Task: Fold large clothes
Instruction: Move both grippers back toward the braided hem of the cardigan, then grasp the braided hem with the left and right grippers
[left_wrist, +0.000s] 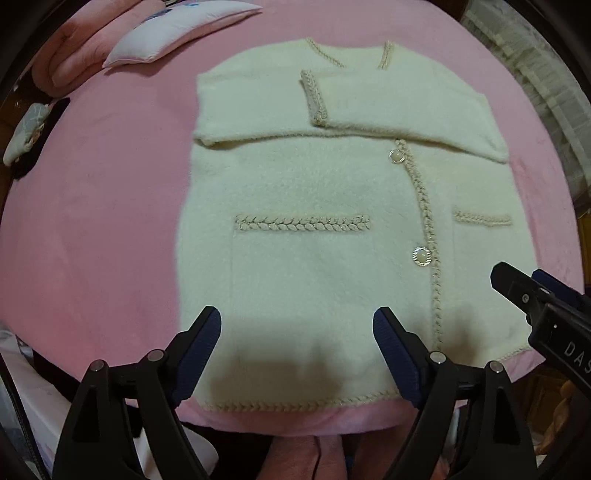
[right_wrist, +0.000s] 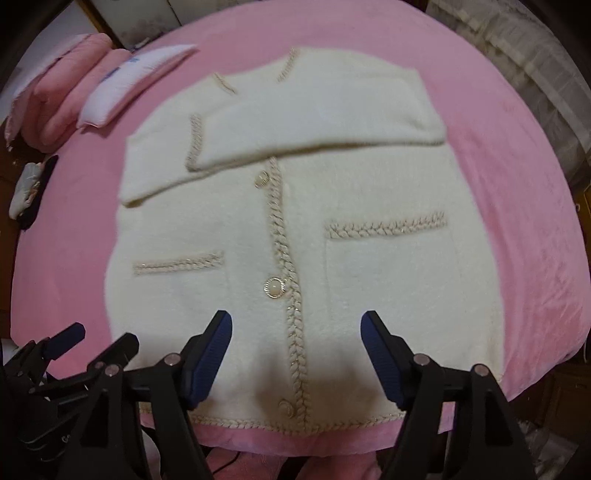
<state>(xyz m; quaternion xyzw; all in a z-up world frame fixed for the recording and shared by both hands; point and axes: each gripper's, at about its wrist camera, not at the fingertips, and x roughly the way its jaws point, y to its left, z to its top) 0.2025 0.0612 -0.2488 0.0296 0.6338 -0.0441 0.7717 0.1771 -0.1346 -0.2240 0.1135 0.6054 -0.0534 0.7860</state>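
Fluffy cream braid-trimmed cardigan (left_wrist: 317, 206) lies sleeves-folded on pink blanket (left_wrist: 92, 221), its hem partly hidden behind left gripper (left_wrist: 297, 354) and right gripper (right_wrist: 295, 354), both gaping, empty; white pillow (left_wrist: 162, 37) beyond

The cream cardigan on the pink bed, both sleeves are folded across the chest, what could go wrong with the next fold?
1. The upper sleeve lies loose across the chest, so lifting the hem could slide it off.
2. The button might catch a finger pad.
3. The open left gripper and right gripper hover close together and could collide.
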